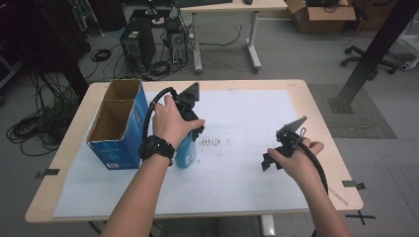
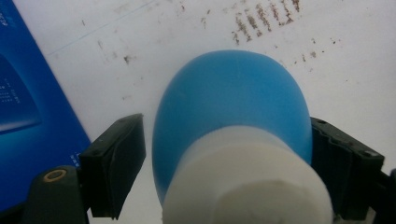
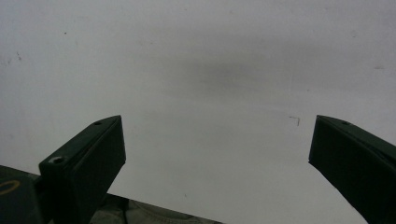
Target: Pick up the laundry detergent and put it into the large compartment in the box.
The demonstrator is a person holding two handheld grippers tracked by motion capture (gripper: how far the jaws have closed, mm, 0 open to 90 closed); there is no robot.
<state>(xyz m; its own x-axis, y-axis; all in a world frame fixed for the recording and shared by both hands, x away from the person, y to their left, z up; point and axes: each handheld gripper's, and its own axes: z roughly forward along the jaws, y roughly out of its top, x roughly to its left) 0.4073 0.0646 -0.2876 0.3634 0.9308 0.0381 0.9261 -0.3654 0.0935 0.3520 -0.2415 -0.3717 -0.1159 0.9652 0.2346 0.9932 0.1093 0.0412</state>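
Observation:
A blue bottle (image 1: 186, 154) with a white cap (image 2: 247, 182) stands upright on the white paper, just right of a blue box. My left gripper (image 1: 189, 134) comes down over it from above. In the left gripper view the left gripper (image 2: 225, 158) has the bottle (image 2: 229, 98) between its jaws. One pad lies against the bottle's side, while a thin gap shows at the other pad, so it is open. My right gripper (image 1: 267, 162) rests low on the paper at the right. Its jaws stand wide apart in the right gripper view, where the right gripper (image 3: 215, 154) has nothing between them.
An open-topped blue cardboard box (image 1: 116, 123) with two compartments stands at the table's left, close to the bottle; its blue wall (image 2: 23, 102) fills the left edge. Brown smudges (image 1: 211, 142) mark the white paper (image 1: 237, 187). The wooden table edge (image 1: 326, 123) runs around it.

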